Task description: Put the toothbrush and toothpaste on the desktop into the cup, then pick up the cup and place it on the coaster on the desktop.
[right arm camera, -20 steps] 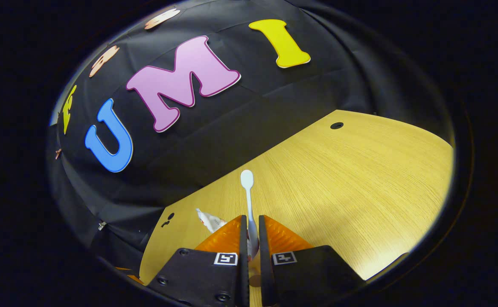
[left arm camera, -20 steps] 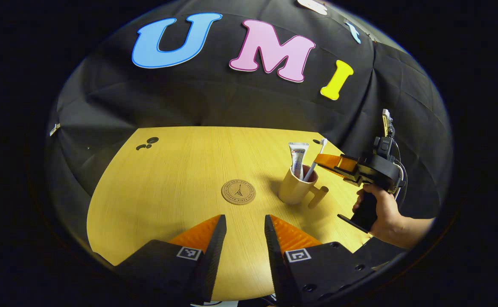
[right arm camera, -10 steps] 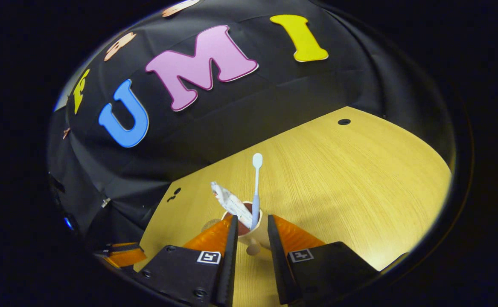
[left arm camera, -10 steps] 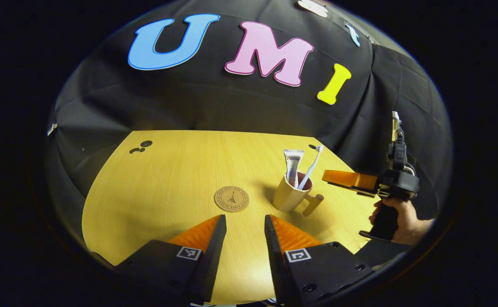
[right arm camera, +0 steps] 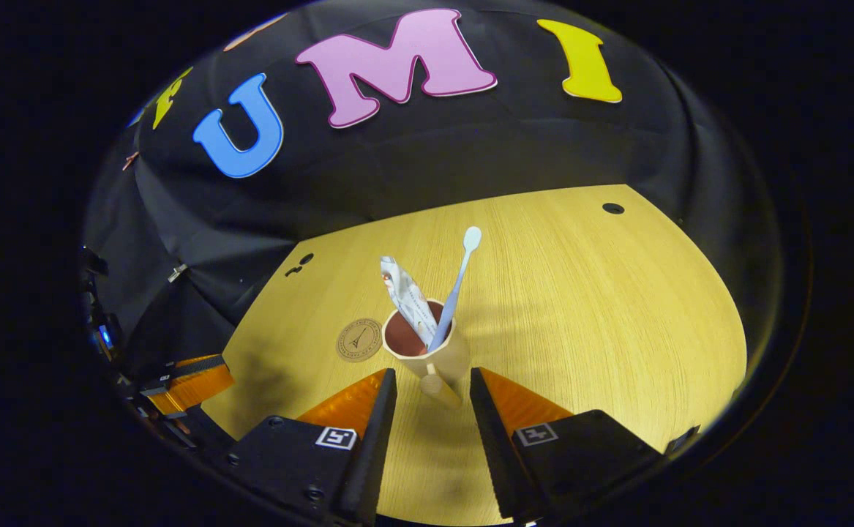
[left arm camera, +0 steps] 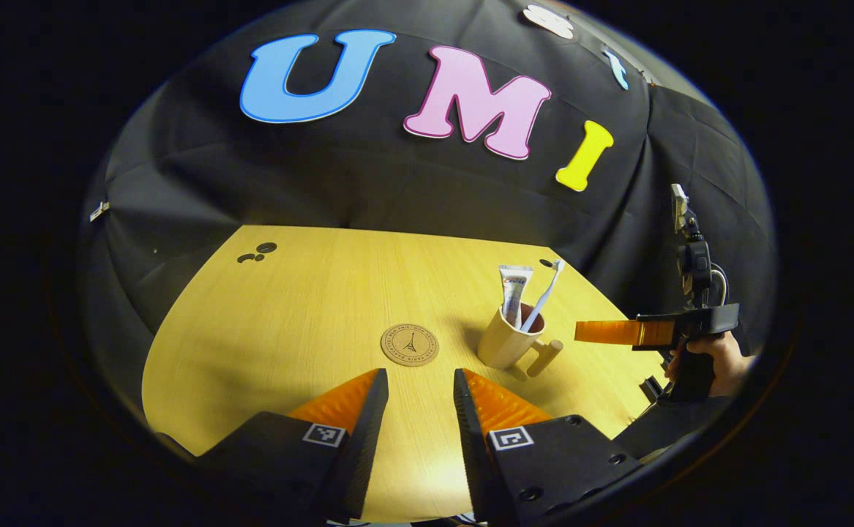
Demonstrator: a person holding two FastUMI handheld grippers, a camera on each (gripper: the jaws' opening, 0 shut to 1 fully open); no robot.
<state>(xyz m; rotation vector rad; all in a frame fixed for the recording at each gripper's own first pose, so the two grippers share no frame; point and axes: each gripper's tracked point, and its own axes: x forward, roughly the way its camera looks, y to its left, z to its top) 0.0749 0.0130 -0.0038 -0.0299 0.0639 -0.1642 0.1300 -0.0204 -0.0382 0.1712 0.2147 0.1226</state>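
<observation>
The wooden desktop stands against the booth's black cloth wall. The cup stands upright on the desktop just beside the round coaster, not on it. Toothpaste tube and toothbrush stand inside the cup. The right gripper is spread, empty, its fingers flanking the cup handle without contact. The left gripper is spread, empty, near the coaster.

Toothbrush, toothpaste in cup — beside coaster

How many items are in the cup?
2: a toothpaste tube on the coaster side and a toothbrush beside it, both standing in the cup. Anything shorter inside could be hidden.
</observation>
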